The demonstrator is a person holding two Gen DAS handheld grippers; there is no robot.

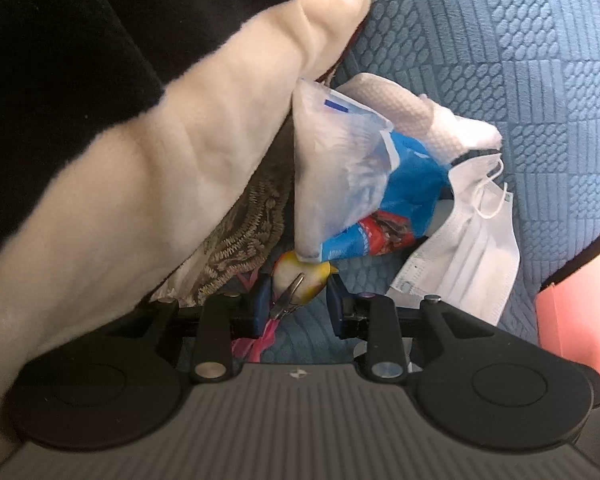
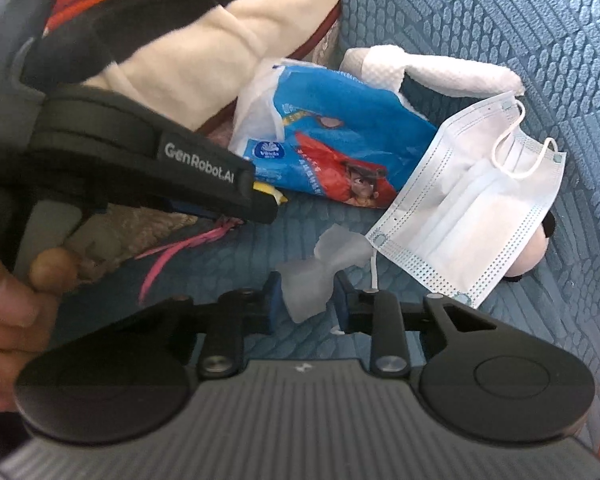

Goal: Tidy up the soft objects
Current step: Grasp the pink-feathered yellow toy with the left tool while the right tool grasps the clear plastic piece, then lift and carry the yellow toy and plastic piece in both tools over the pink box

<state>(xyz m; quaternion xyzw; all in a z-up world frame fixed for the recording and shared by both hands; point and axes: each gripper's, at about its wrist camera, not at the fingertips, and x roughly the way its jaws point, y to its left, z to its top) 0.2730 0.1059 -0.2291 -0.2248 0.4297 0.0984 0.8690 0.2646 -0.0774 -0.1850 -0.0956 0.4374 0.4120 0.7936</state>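
On a blue quilted seat lie a blue tissue pack, a white face mask and a white paper towel. My left gripper is shut on a small yellow toy with a metal clasp, right under the tissue pack. The left gripper also shows in the right wrist view, with pink strands hanging below it. My right gripper is shut on a crumpled translucent white piece, just left of the mask's corner.
A cream and black fleece garment fills the left side, over a patterned cloth. It shows at upper left in the right wrist view. A pink box stands at the right edge. A black and cream soft shape lies under the mask.
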